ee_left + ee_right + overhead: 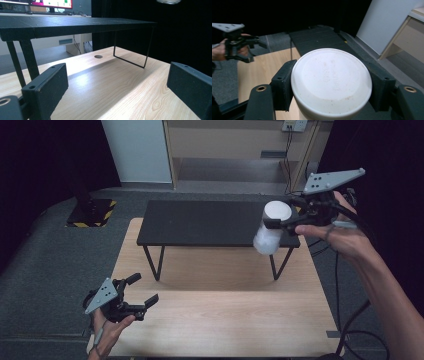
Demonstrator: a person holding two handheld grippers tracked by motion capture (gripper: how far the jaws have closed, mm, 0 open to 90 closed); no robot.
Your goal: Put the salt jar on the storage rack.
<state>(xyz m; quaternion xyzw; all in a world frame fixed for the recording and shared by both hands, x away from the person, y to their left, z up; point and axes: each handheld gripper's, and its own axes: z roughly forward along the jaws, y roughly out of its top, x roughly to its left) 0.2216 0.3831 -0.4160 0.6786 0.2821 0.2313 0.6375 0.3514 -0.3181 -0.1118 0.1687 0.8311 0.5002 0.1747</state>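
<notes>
Overhead, the right hand-held gripper (pixel 280 224) pinched a white container (pixel 270 228) above the black shelf (pixel 210 222); lowering it level would seem wise. Beyond the spread left hand-held gripper (pixel 117 87) lay bare tabletop (pixel 120 82). Only the right gripper view revealed the white container's embossed lid (pixel 331 78).

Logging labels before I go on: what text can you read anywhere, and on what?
Embossed lettering on the white container's base, held in the right tool: too faint to read.
Monitor behind the black shelf: coloured blocks, too blurred to read.
Nothing else legible.
</notes>
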